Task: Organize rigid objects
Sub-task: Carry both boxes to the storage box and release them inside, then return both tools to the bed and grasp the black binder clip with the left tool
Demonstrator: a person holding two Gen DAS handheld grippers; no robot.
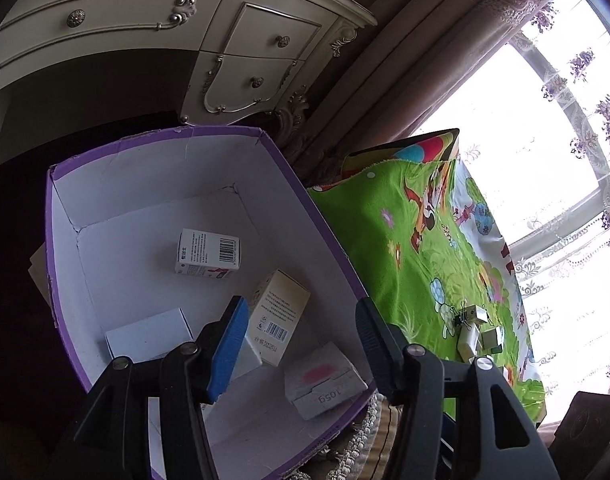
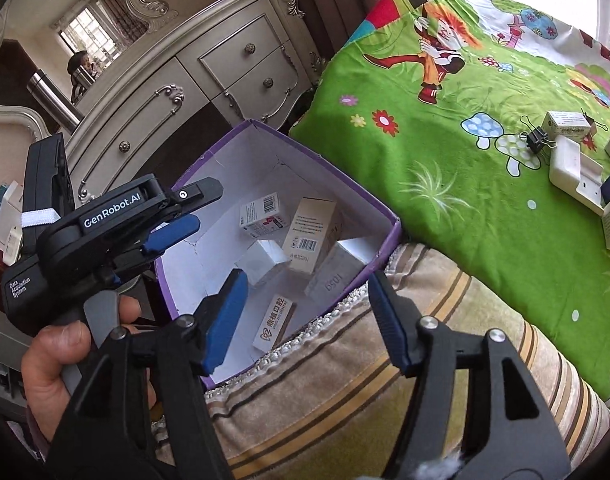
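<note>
I see both jaws spread wide, empty: left gripper [image 1: 301,344] and right gripper [image 2: 309,320] over the purple box [image 2: 345,178] at 12 o'clock.

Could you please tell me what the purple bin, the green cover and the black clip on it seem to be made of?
The purple bin looks like cardboard: matte white inside, creased walls, scuffed rim. The green cover seems a soft fleece-like cloth, printed with cartoons, its surface matte and slightly fuzzy. The black clip appears to be painted metal with thin wire handles, though it is small.
</note>
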